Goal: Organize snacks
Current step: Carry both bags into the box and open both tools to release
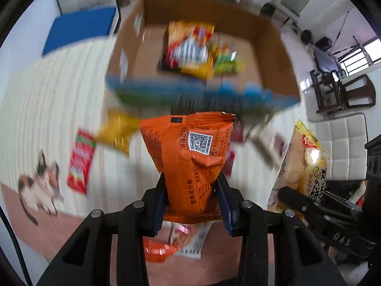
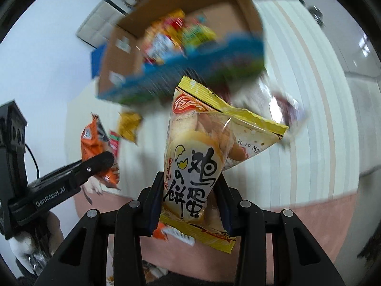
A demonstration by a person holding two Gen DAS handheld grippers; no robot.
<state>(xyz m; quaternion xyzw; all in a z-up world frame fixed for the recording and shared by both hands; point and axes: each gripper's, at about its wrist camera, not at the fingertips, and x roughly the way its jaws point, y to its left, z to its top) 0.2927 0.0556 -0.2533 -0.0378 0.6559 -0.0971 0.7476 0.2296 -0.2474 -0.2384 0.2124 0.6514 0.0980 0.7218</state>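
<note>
The orange snack packet [image 1: 190, 164] hangs clear of the striped mat [image 1: 47, 109], clamped near its lower seam between the pads of the left gripper [image 1: 191, 202]. The yellow egg-biscuit packet [image 2: 202, 164] is likewise lifted off the mat and pinched across its lower third by the right gripper [image 2: 190, 202]. Both packets appear to be thin, air-filled film pouches: light, soft and easily creased, with a slick surface that may slide under a weak pinch. The biscuit contents are probably brittle, so clamping force is best applied at the flat sealed margin or the slack film beside it, not across the filled belly. Each gripper stands nearly closed, its jaws drawn in until the film buckles between them; neither holds anything else, and neither touches the mat or the box. The cardboard box [image 1: 273, 47], with its blue-printed near wall, lies beyond both packets and already contains several packets [image 1: 188, 45], blurred in both views. More loose snacks remain on the mat: a small yellow packet [image 1: 116, 133] and a red packet [image 1: 79, 162] to the left, plus others under the grippers. A cat figure [image 1: 40, 186] is printed on the mat's edge. Judged from this layout, both held packets are bound for the box.
</note>
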